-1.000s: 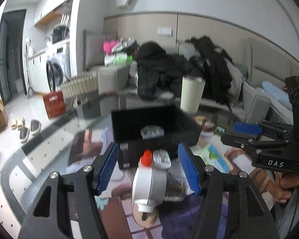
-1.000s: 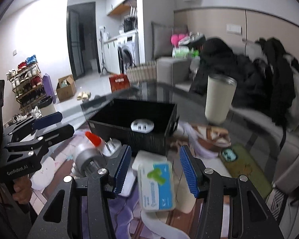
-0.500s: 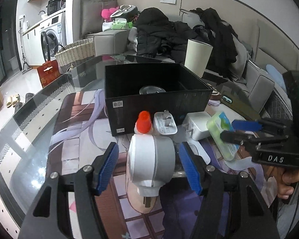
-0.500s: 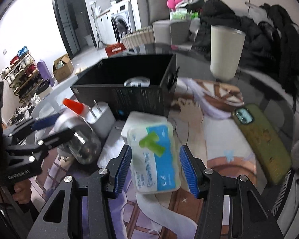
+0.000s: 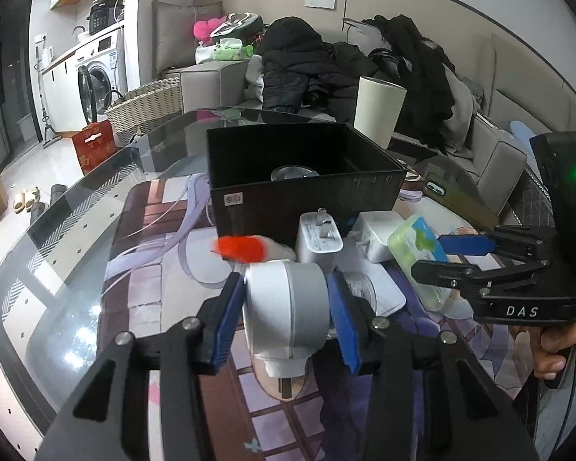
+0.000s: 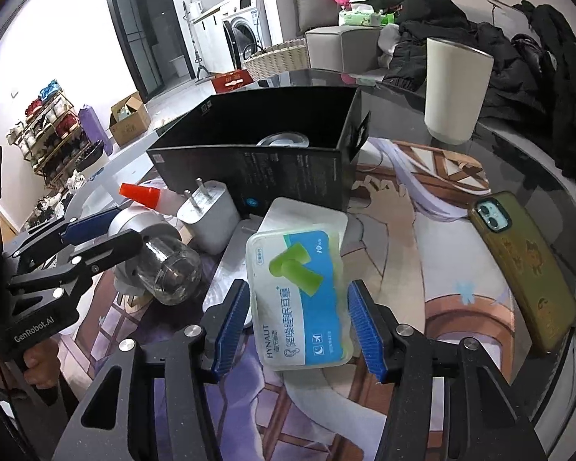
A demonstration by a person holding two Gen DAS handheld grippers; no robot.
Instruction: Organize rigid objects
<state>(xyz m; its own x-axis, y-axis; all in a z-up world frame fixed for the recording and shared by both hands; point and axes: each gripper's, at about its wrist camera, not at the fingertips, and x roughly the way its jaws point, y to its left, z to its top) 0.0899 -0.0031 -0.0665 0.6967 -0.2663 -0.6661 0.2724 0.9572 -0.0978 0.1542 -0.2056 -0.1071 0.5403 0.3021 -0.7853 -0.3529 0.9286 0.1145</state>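
So the left gripper (image 5: 288,313) has clamped down on the jar (image 5: 286,307) at lower centre of its view. Half a second back the pads were wide on either side of it; now both press on the jar's grey lid. The jar lies on its side, glass end pointing right, and looks a bit lifted, but I can't tell for sure.

The right gripper (image 6: 299,319) has come in around the earplug case (image 6: 301,299). Its pads sit just beside the case's edges; contact looks likely on the right and unclear on the left, so I can't call it a grip.

Further out: the glue bottle (image 6: 140,194) and charger (image 6: 211,221) are just behind the jar, then the black box (image 5: 307,176) at mid frame with one round thing inside.

Looks like the reach is done and next is lifting into the box.
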